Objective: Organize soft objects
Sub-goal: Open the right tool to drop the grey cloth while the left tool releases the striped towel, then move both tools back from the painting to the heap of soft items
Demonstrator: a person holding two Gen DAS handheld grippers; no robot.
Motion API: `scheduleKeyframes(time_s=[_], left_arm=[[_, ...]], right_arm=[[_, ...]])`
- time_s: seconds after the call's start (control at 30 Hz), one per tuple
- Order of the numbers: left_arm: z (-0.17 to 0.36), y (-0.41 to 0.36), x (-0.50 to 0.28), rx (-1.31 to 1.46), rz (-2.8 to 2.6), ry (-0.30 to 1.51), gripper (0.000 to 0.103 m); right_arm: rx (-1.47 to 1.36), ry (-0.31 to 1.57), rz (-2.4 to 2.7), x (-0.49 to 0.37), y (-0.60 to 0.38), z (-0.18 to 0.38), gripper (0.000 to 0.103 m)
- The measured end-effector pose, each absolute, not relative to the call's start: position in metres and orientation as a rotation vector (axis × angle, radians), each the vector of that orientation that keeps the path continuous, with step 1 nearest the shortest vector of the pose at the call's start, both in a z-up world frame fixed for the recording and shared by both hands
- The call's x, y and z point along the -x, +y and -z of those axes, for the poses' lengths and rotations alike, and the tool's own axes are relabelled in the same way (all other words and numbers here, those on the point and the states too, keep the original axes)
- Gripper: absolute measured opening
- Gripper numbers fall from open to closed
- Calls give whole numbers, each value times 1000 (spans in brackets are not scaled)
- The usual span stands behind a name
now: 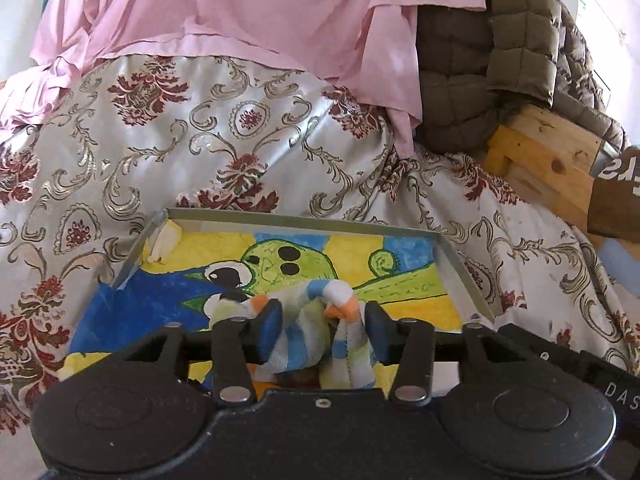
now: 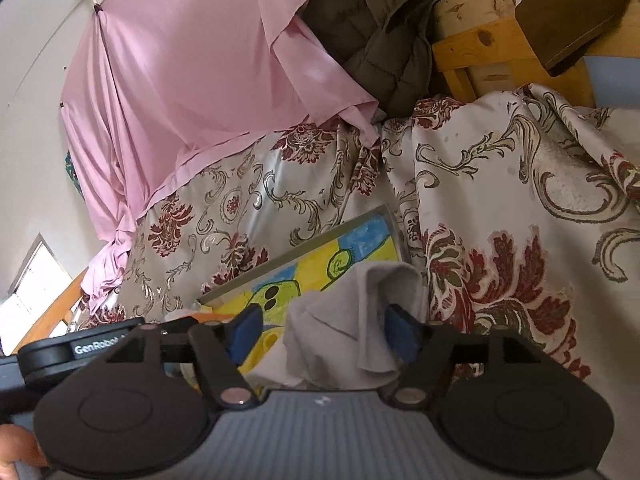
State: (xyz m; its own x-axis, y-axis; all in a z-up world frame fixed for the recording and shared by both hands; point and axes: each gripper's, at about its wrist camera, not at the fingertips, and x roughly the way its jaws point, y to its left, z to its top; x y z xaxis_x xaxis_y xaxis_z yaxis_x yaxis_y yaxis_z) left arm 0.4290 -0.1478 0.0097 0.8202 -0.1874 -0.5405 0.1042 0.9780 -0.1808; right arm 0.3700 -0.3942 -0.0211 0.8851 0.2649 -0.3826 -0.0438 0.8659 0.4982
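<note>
A shallow metal-rimmed tray [image 1: 280,218] lined with a bright cartoon drawing rests on the floral bedspread. A bunched striped cloth [image 1: 320,344], white with blue, orange and green, lies in the tray between the blue pads of my left gripper [image 1: 325,324]. The jaws stand apart and do not pinch it. In the right wrist view a grey cloth [image 2: 344,320] lies at the tray's [image 2: 280,258] near right corner. It drapes against the right pad of my right gripper [image 2: 324,332], and a gap shows at the left pad, so that gripper is open.
A floral satin bedspread [image 1: 240,128] covers the surface. A pink sheet [image 1: 240,8] hangs behind it, beside a quilted olive jacket [image 1: 500,52]. Wooden framing [image 1: 548,160] and a brown box [image 1: 616,204] stand at the right. A small white scrap [image 1: 164,244] lies in the tray's far left corner.
</note>
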Motion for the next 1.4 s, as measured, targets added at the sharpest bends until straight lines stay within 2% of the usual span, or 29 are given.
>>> scheduleKeyframes(time_s=[0.13,0.37,0.57,0.93,1.4], left_arm=[[-16,-142,-420,164,146,581,58],[-30,-131,-394,184,130,563,68],[-44,-119,-359,210,125,545,73],[-73,-98,-269,220,115,429,90],[-58,-65,-162,194,38,371,99]], right_arm=[[-509,468,-164,-362,-395,14,85],[-494,440,-156,-334,-392,-11,95],[-435,393,-137,-300,-386,-38,102],[-320,377,-157,-237,-347,-61,103],[-245,392,-211,-158,-298,-40,103]])
